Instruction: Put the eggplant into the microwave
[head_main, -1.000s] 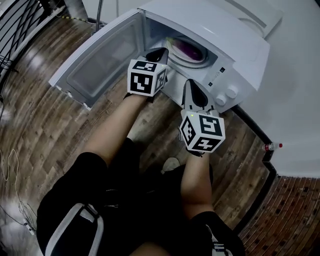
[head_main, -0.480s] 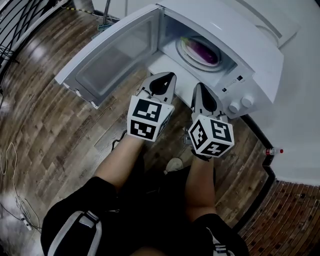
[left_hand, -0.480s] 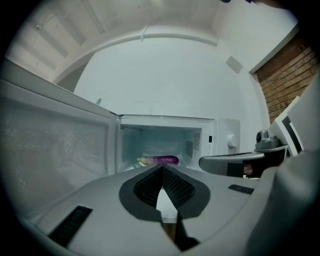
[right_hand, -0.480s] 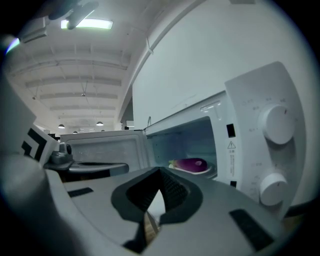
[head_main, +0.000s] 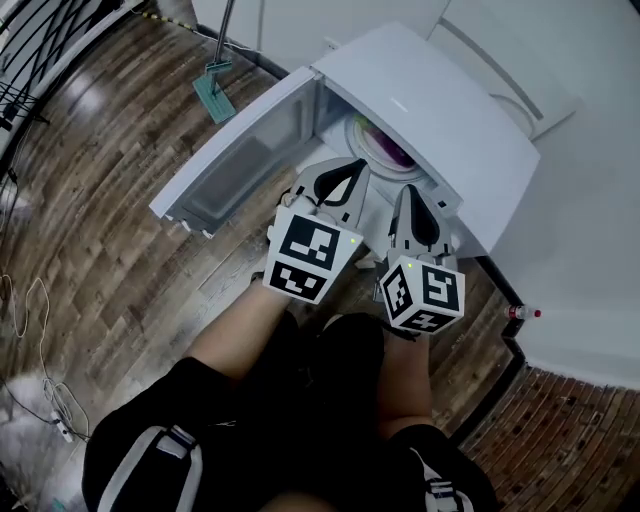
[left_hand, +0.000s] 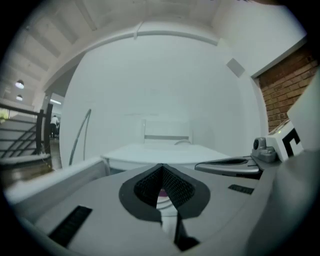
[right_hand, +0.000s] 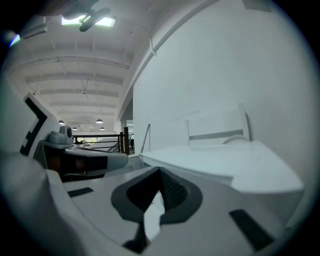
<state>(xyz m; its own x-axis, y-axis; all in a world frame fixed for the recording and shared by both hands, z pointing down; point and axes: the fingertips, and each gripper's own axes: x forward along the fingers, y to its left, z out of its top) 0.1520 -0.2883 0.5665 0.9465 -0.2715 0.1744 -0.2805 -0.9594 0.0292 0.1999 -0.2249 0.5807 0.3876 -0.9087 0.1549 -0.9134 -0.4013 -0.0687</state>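
Note:
The white microwave stands low on the floor with its door swung open to the left. The purple eggplant lies on the round plate inside, half hidden under the microwave's top. My left gripper is shut and empty just in front of the opening. My right gripper is beside it, also shut and empty, over the front right corner. In the left gripper view the shut jaws look over the microwave's top. The right gripper view shows its shut jaws and the same top.
A mop leans on the white wall behind the door. A small bottle stands on the floor at the right by a brick strip. Cables lie at the left on the wood floor. The person's legs fill the bottom.
Both grippers have risen and drawn back out of the microwave's opening toward the person. The eggplant stays on the plate inside, and the door is still open.

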